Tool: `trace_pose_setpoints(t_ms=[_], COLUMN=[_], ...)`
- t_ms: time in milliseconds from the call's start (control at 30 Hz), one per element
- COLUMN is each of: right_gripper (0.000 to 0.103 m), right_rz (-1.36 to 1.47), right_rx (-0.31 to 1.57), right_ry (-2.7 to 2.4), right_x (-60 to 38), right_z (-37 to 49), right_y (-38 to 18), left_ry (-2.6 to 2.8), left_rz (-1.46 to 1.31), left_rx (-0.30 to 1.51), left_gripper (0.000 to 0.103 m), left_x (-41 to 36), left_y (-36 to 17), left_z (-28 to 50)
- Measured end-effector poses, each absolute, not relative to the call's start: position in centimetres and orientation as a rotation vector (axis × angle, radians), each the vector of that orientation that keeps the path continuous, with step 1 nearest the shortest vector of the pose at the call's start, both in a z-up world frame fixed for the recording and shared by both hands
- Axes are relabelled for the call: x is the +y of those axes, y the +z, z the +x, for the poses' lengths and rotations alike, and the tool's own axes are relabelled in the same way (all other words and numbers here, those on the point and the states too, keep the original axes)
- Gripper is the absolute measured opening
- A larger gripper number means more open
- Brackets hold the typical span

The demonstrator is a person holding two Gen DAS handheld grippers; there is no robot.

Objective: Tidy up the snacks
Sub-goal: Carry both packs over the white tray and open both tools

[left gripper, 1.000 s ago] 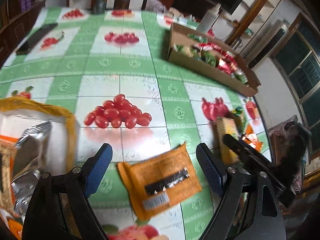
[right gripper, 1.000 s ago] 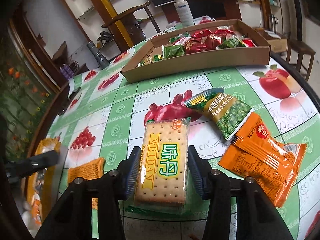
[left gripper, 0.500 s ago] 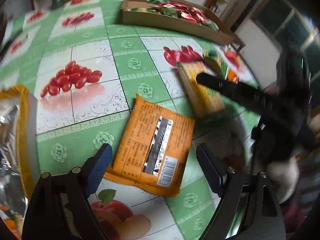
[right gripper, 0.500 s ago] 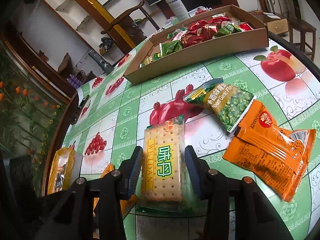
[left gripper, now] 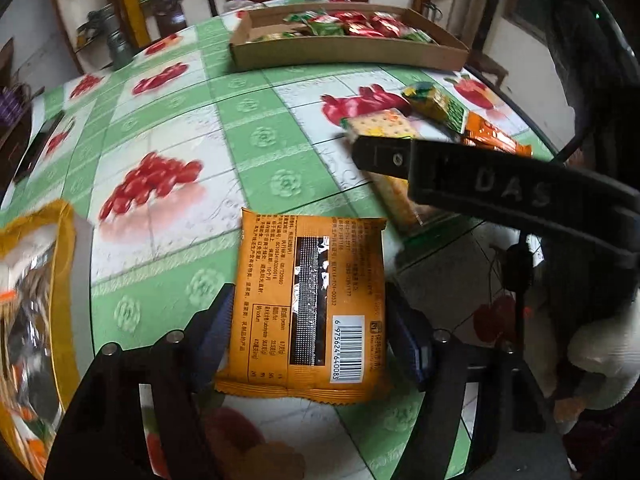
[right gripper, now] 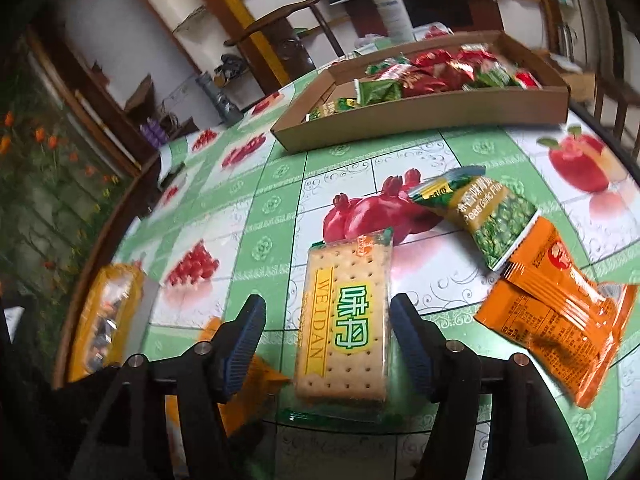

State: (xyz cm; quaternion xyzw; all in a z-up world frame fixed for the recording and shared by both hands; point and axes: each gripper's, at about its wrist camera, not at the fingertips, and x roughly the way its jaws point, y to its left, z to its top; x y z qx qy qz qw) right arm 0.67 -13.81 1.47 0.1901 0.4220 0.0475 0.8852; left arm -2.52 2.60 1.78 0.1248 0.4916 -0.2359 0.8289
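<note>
While both tools are sitting low over the round bench point(left gripper: 256, 136) with its green-and-white fruit-print cloth, neither is gripping anything. Left tool point(left gripper: 308, 332) is standing wide open, its blue-padded fingers point(left gripper: 216, 324) straddling the flat orange foil snack packet point(left gripper: 308, 300) that is lying back-side up, barcode showing, near the bench edge; pads are looking just beside the packet's sides, contact not clear. Right tool point(right gripper: 328, 340) is also standing wide open, blue pads apart from the clear-wrapped rectangular cracker pack with yellow-green label point(right gripper: 344, 320) lying flat between them, near end at the bench edge. In the left wrist view the right tool is showing as a black bar crossing over that cracker pack point(left gripper: 384, 128). Just right of the crackers, a green pea snack bag point(right gripper: 480, 212) is lying tilted, and beside it two overlapping orange snack bags point(right gripper: 560, 312) are resting on the cloth. At the left edge of the bench a yellow-rimmed bag of mixed wrapped snacks point(left gripper: 36, 280) is sitting. Farther back, a long shallow brown cardboard tray point(right gripper: 420, 120) is holding red and green packets point(right gripper: 432, 76). Beyond it a white spray bottle point(right gripper: 392, 8) is standing, with a wooden chair point(right gripper: 280, 36) behind the bench.
</note>
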Motion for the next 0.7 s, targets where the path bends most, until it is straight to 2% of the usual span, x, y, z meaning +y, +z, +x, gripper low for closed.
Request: trace_pose_setpoints(t_ms=[267,333,700], right_gripper=[0.065,0.048,0.047], right_rz=[0.141,0.156,0.334], right_rx=[0.884,0.875,0.825], right_ry=[0.022,0.021,0.103], right_x=[-10.6,-10.9,-12.7], right_z=[0.4,0.2,-1.3], right_y=[1.3,1.3,2.4], left_ry=[-0.466,-0.452,-0.224], left_rz=[0.042,-0.022,-0.256], left_rx=[0.991,0.972,0.89], left_gripper=[0.07,0.07,0.07], left_x=[8.3,10.5,23.9], left_y=[4.8,5.8,6.9], left_z=[-5.8,-6.8,-10.6])
